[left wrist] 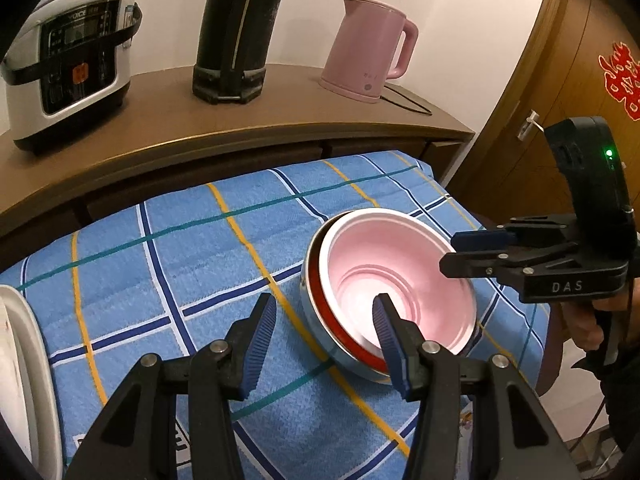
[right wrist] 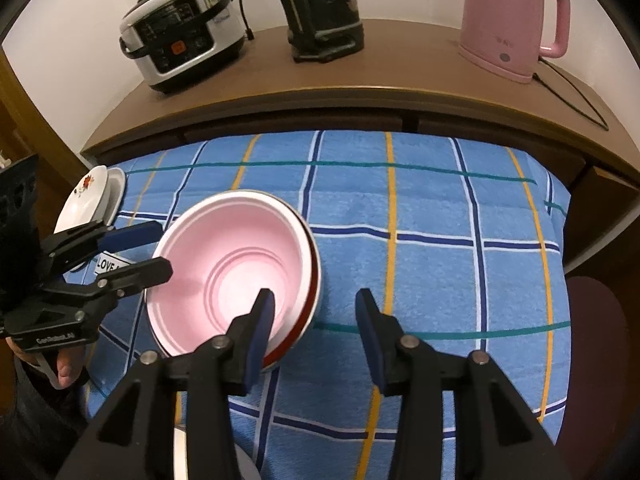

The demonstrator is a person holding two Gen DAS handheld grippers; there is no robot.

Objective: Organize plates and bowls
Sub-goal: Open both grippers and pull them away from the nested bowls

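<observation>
Bowls (right wrist: 224, 276) sit nested on the blue checked cloth (right wrist: 440, 208), below the pink kettle (right wrist: 512, 20); your left tongs (left wrist: 324, 342) and right tongs (right wrist: 314, 332) straddle the rim, parted, gripping nothing, likely steadying the stack.

We see a low surface covered by a blue checked cloth (right wrist: 420, 200), with white, dark blue, yellow and green lines. Near its middle a stack of bowls (right wrist: 236, 276) stands directly on the cloth: a pink bowl on top, a red rim and a metal rim under it. At the left edge some white plates (right wrist: 90, 196) lie, one with a flower print. Behind the cloth runs a brown counter (right wrist: 400, 64). On it stand a rice cooker (right wrist: 180, 52) near the left end, a black appliance (right wrist: 324, 12) in the middle, and a pink kettle (right wrist: 508, 20) near the right end, with its cord on the counter.
</observation>
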